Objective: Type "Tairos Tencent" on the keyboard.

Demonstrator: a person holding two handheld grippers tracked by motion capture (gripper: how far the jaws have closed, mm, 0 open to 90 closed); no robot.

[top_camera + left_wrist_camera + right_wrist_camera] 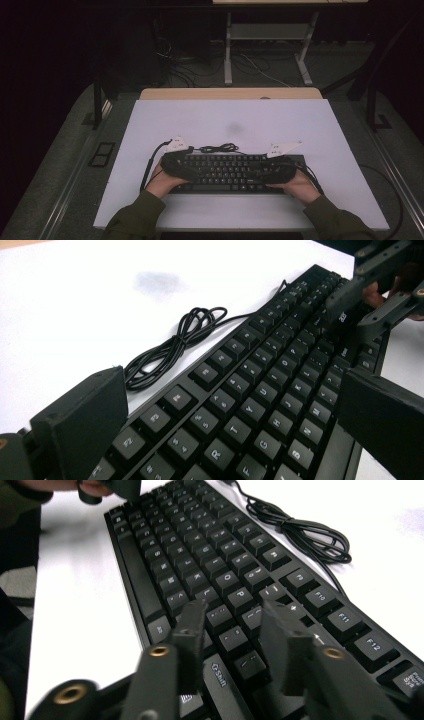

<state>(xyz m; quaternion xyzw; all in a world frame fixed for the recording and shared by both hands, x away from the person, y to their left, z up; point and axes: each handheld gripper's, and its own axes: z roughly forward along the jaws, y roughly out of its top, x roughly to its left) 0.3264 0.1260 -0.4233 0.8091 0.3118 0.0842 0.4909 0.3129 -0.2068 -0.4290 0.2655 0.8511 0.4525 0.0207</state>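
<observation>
Currently both hands sit at the near edge of the white rectangular table top (pixel 150 205), olive sleeves coming in from the bottom of the high view. Left gripper (pixel 186 161) hovers over the left end of the black full-size keyboard (pixel 227 172); its jaws stand wide, one at the keyboard's back edge, one off its front edge, nothing pinched as seen in the left gripper view. Right gripper (pixel 235 625) hangs over the right end, jaws narrowed above the keys near Shift, no key clearly clamped; contact with the caps cannot be told. Keyboard lies flat, parallel to the near table edge, a strip of bare top in front of it. Just behind its back edge: the coiled black cable (pixel 219 148), touching the surface, close to the left gripper. Beyond that, open white surface with a faint grey smudge (pixel 234 128), free up to the wooden far edge (pixel 230 93). Side margins left and right of the keyboard are bare.
</observation>
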